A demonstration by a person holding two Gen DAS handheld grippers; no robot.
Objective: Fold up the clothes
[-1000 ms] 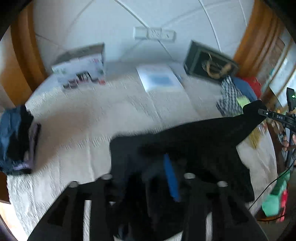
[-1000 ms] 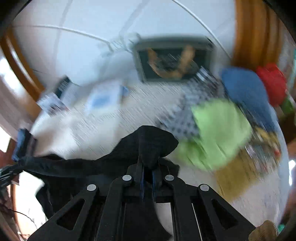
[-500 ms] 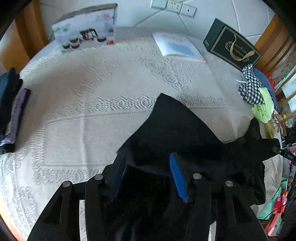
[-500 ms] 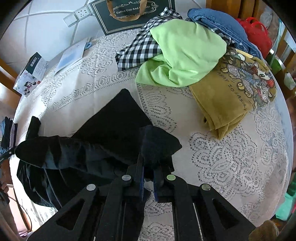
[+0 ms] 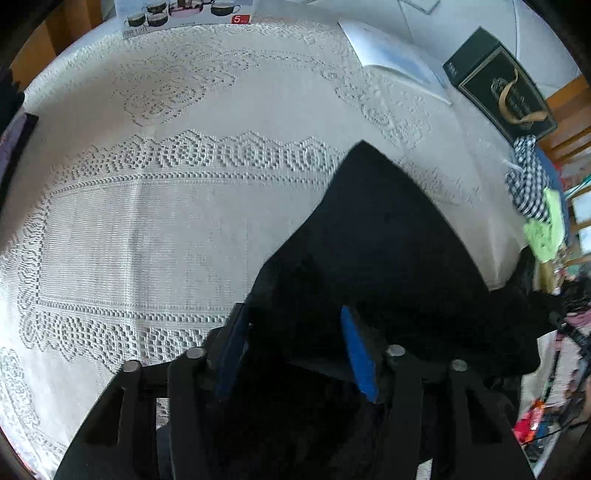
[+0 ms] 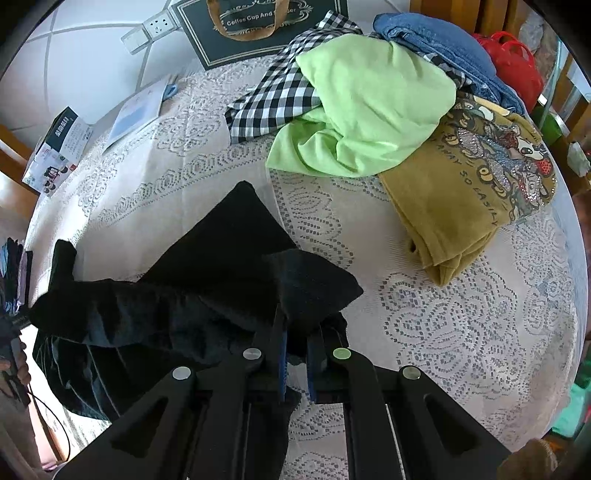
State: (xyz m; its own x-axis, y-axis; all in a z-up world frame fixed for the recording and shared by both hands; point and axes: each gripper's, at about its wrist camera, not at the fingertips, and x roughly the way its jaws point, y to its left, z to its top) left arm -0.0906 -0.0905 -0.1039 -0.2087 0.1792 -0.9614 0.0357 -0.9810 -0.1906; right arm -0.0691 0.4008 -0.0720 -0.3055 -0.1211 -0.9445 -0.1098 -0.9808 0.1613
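Note:
A black garment (image 5: 384, 236) lies partly on the white lace tablecloth (image 5: 155, 229), one corner pointing to the far side; the rest hangs over the near edge. My left gripper (image 5: 291, 347) stands open over its near part, blue pads (image 5: 356, 354) wide apart, cloth lying between them. In the right wrist view the same garment (image 6: 221, 251) stretches to the left. My right gripper (image 6: 295, 328) is shut on a bunched fold of it (image 6: 314, 284).
A pile of clothes sits right: checked cloth (image 6: 280, 96), green top (image 6: 373, 107), blue jeans (image 6: 436, 48), mustard shirt (image 6: 469, 184). A dark gift box (image 6: 258, 26), a paper (image 5: 391, 51), a printed box (image 5: 184, 11) line the far edge. Folded dark clothes (image 6: 14, 266) lie left.
The black garment came down from the air onto the table. My left gripper's pads have spread apart, letting the cloth rest. My right gripper kept its hold and lowered.

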